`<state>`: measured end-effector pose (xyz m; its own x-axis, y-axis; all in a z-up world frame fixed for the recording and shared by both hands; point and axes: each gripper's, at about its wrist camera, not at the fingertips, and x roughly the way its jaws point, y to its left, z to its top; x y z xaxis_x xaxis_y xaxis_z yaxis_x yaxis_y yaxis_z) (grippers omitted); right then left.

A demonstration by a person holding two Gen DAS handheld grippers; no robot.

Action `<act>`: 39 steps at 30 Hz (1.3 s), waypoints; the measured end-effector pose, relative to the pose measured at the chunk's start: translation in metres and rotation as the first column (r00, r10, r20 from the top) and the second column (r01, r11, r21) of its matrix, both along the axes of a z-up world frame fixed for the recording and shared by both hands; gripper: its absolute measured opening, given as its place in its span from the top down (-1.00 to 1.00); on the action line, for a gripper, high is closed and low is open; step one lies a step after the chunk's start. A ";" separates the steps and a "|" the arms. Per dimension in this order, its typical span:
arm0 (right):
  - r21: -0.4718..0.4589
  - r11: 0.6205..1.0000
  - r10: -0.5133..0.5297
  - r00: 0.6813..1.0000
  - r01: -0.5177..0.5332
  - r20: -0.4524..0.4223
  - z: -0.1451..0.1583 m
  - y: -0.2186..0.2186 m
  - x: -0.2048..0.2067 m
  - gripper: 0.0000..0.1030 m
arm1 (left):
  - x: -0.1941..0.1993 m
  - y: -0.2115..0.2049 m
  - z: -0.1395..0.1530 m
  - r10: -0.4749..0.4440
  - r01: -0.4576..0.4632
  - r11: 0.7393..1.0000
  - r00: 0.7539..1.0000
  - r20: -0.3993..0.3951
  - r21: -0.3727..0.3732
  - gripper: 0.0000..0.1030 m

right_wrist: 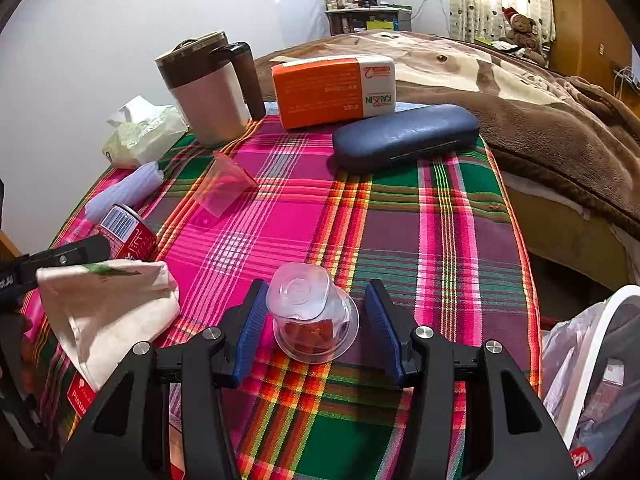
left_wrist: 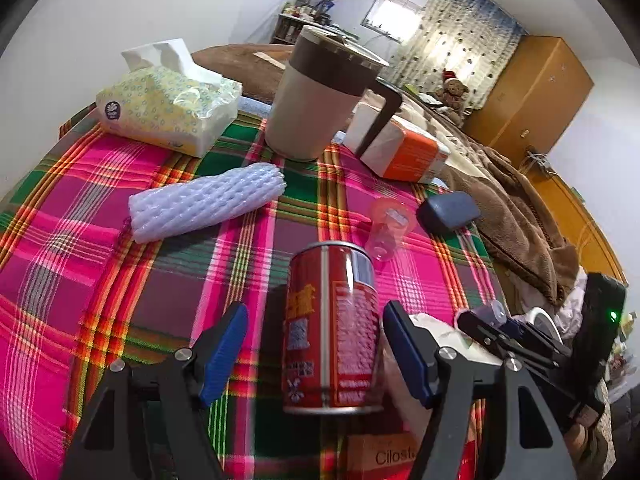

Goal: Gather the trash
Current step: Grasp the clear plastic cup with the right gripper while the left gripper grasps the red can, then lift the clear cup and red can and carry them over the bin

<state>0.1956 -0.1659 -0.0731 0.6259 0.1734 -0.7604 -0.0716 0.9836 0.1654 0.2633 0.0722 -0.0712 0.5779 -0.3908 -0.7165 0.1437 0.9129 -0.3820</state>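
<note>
Left tool (left_wrist: 316,344) sits apart around the red can (left_wrist: 330,332): light, slick, dents easily, so pinch mid-body. Right tool (right_wrist: 316,320), apart too, brackets a flimsy clear plastic cup (right_wrist: 312,312) on the desk (right_wrist: 400,240).

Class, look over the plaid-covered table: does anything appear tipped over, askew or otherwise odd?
Yes. A clear plastic cup lies tipped on its side mid-table, and another small clear cup sits upside down between the open right gripper fingers.

One can (left_wrist: 331,328), two clear cups (right_wrist: 312,312) (right_wrist: 222,188) (one tipped), two tissue packs (left_wrist: 168,110) (left_wrist: 400,148)
</note>
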 end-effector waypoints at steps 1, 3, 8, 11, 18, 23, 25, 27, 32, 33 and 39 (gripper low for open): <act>0.002 1.000 0.000 1.000 0.000 -0.001 0.000 0.000 0.000 -0.01 | 0.000 0.002 0.000 0.009 -0.009 1.000 1.000 0.001 0.001 -0.36; 0.004 1.000 -0.003 1.000 0.003 0.000 0.000 -0.001 0.000 -0.01 | 0.002 0.001 -0.002 0.002 -0.002 1.000 1.000 -0.010 -0.001 -0.36; -0.001 1.000 -0.003 1.000 0.003 -0.004 -0.001 -0.001 0.000 -0.01 | 0.010 -0.010 -0.009 -0.039 0.038 0.999 0.998 -0.047 -0.020 -0.37; -0.011 1.000 0.006 1.000 -0.006 -0.008 -0.001 0.000 0.000 -0.01 | 0.013 -0.014 -0.008 -0.051 0.050 0.998 0.998 -0.045 -0.022 -0.37; 0.001 1.000 0.011 1.000 -0.011 -0.006 -0.002 0.001 0.001 0.24 | 0.019 -0.004 -0.015 -0.047 0.034 0.991 0.994 -0.100 -0.129 -0.13; 0.006 1.000 0.014 1.000 -0.014 0.003 0.000 0.001 0.000 0.35 | 0.018 0.003 -0.016 -0.041 0.022 0.987 0.993 -0.114 -0.159 -0.06; 0.009 1.000 0.013 1.000 -0.013 0.010 0.001 0.000 -0.001 0.39 | 0.016 0.006 -0.017 -0.036 0.015 0.985 0.993 -0.116 -0.174 -0.05; 0.012 1.000 0.014 1.000 -0.014 0.016 0.001 0.000 -0.001 0.39 | 0.015 0.008 -0.018 -0.028 0.006 0.983 0.993 -0.119 -0.185 -0.05; 0.019 1.000 0.012 1.000 -0.012 0.025 0.003 -0.002 -0.003 0.39 | 0.010 0.017 -0.017 0.003 -0.025 0.984 0.992 -0.122 -0.177 -0.05; 0.022 1.000 0.012 0.999 -0.013 0.029 0.003 -0.002 -0.004 0.39 | 0.009 0.019 -0.017 0.008 -0.029 0.985 0.992 -0.123 -0.170 -0.05; 0.022 1.000 0.020 0.999 -0.020 0.042 0.006 -0.001 -0.010 0.39 | 0.001 0.034 -0.014 0.038 -0.052 0.993 0.992 -0.124 -0.110 -0.06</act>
<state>0.1856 -0.1668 -0.0666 0.6535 0.2028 -0.7293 -0.0986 0.9780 0.1837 0.2644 0.1061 -0.0849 0.5081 -0.4488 -0.7351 0.0493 0.8673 -0.4954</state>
